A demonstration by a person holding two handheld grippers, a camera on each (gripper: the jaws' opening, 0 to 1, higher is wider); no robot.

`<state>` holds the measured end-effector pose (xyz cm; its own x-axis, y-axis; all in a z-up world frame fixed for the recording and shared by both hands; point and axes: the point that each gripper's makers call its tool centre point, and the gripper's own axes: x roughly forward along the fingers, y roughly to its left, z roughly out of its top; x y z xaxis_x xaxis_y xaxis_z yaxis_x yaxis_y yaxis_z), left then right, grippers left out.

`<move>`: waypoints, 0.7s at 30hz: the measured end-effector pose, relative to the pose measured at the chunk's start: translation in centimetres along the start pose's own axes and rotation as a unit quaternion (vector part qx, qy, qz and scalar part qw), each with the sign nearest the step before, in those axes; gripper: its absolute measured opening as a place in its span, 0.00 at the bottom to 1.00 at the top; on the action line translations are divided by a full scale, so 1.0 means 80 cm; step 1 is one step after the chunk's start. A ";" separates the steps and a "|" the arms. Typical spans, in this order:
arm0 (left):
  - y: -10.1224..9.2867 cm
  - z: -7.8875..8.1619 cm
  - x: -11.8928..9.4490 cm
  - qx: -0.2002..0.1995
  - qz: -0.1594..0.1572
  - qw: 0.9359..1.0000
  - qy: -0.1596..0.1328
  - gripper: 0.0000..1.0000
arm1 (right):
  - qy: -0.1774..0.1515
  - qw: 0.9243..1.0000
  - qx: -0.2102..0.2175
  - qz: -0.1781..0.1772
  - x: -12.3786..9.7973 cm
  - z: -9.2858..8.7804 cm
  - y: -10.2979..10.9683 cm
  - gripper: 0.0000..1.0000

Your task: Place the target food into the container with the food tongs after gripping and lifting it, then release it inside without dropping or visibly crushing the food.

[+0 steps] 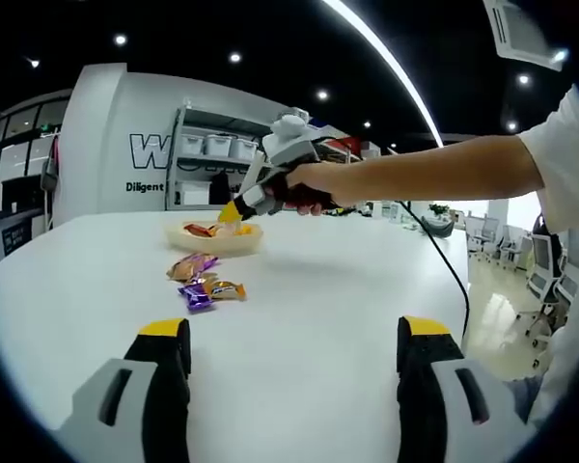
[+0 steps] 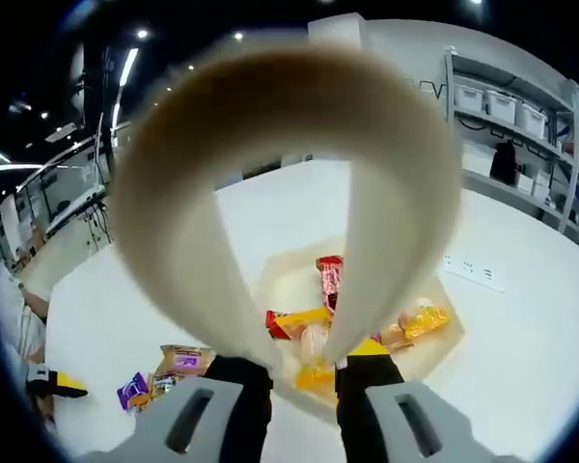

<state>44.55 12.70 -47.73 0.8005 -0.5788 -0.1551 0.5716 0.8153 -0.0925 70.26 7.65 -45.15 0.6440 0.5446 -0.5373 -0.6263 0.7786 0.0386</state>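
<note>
Several wrapped snacks (image 2: 323, 289) lie in the cream container (image 2: 444, 338) on the white worktop (image 1: 318, 318). The right gripper (image 2: 304, 371) holds cream tongs (image 2: 270, 174) between narrow jaws, tips over the container. More snacks (image 1: 201, 280) lie just beside it. The left gripper (image 1: 294, 342) hovers apart, jaws wide, holding nothing.

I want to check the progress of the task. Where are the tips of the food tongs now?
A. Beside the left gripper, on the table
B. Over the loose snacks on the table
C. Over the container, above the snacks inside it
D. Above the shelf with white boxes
C: in the right gripper view the cream food tongs point down into the container, at the wrapped snacks inside.
</note>
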 end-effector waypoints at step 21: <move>-0.002 0.000 -0.001 -0.007 -0.004 1.000 -0.002 0.85 | -0.015 0.999 0.005 0.047 0.000 0.016 0.055 0.19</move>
<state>44.38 12.59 -47.73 0.7973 -0.5847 -0.1500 0.5748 0.8113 -0.1072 68.07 11.47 -43.92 0.5956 0.6249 -0.5047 -0.6807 0.7262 0.0959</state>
